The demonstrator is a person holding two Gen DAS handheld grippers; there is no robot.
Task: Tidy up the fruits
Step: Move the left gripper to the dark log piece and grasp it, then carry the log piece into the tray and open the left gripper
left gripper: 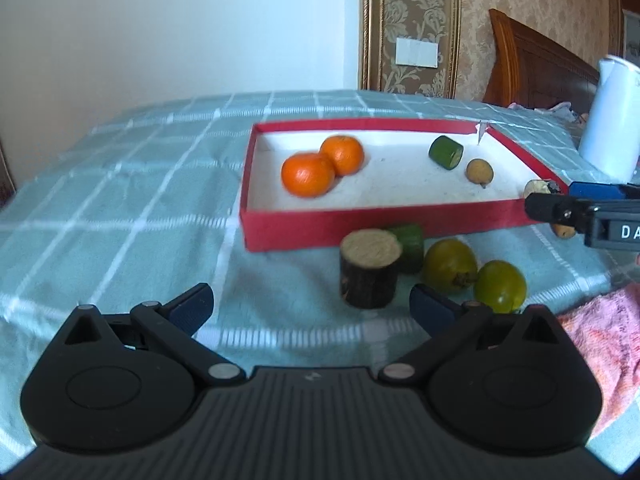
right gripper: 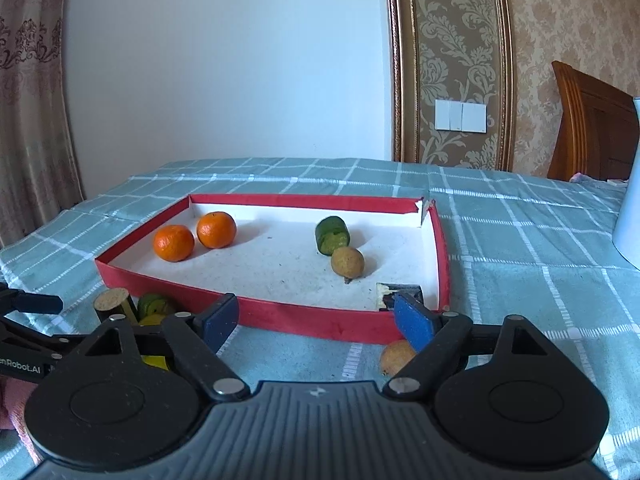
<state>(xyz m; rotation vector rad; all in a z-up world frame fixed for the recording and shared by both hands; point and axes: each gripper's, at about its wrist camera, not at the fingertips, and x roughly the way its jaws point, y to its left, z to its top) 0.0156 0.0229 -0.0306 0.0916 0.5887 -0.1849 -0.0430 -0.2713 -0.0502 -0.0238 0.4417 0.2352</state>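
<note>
A red tray lies on the checked cloth. It holds two oranges, a green cylinder and a small brown fruit. In front of the tray stand a bark-covered stub, a second green piece and two green fruits. My left gripper is open just short of the stub and holds nothing. My right gripper is open at the tray's near right corner, with another brown fruit on the cloth under its right finger.
A white jug stands at the right, behind the tray. A pink towel lies at the near right edge of the cloth. The tray's near right corner has a dark torn patch. A wooden headboard and a wall lie behind the table.
</note>
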